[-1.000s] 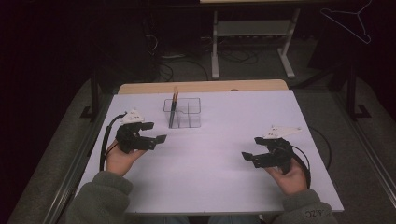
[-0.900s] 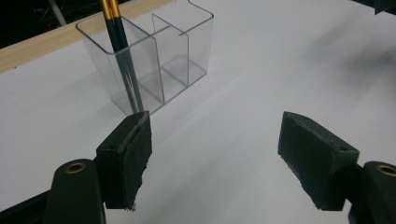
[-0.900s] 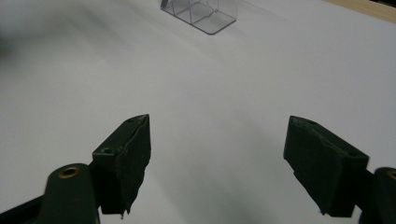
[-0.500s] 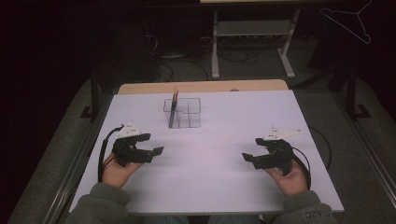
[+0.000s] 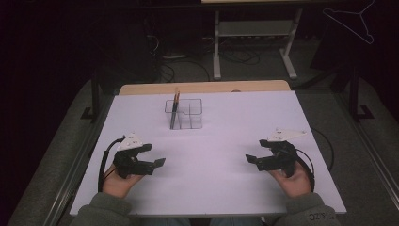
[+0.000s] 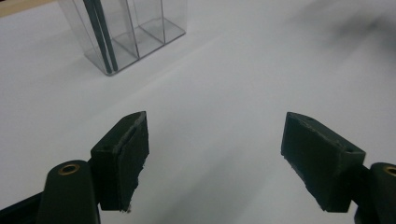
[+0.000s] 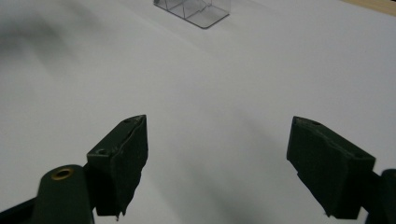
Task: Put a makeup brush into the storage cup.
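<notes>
The left gripper (image 5: 153, 157) rests low over the near left part of the white table (image 5: 226, 141), its jaws spread wide with nothing between them. Ahead of it and off to its right stands a clear compartmented organizer (image 5: 184, 113), well apart from the jaws; in the left gripper view the organizer (image 6: 126, 32) sits up and to the left of the open jaws. Two pencils (image 5: 175, 107) stand tilted in the organizer's left compartment. The right gripper (image 5: 254, 160) lies at the near right, jaws likewise wide and empty, with the organizer (image 7: 194, 10) far ahead of it and to its left.
</notes>
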A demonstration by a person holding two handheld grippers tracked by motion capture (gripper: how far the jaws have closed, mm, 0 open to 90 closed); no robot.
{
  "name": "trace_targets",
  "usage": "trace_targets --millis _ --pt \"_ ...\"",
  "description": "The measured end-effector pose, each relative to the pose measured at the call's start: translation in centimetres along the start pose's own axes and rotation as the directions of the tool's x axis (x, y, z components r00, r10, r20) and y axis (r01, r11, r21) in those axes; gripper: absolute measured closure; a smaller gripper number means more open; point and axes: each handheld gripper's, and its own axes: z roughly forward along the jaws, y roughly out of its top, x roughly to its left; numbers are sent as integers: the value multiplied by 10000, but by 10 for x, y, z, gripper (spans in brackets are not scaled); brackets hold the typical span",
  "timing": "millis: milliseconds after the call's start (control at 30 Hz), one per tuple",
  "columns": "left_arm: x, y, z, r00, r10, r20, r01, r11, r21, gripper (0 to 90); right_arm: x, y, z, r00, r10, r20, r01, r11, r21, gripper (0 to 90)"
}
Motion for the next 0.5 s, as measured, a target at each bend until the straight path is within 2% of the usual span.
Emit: trace_targets --millis 33,100,133,233,500 --pt "-1 -1 0 10000 -66 24 66 10000 -52 226 0 0 0 10000 11 -17 -11 10000 12 195" --pt "-1 -2 -1 9999 106 41 -106 9999 115 224 0 -1 0 10000 9 -18 -9 10000 16 194" --pt "-2 -3 0 10000 -76 41 76 10000 2 220 0 -1 0 10000 20 -9 -20 10000 7 195" --pt "-3 -4 -2 10000 57 70 -57 10000 64 213 -1 -1 -1 10000 47 4 -47 10000 17 194" --pt "-8 -9 -2 10000 44 58 -44 10000 63 190 -4 -5 -3 9999 166 5 -166 9999 -4 194"
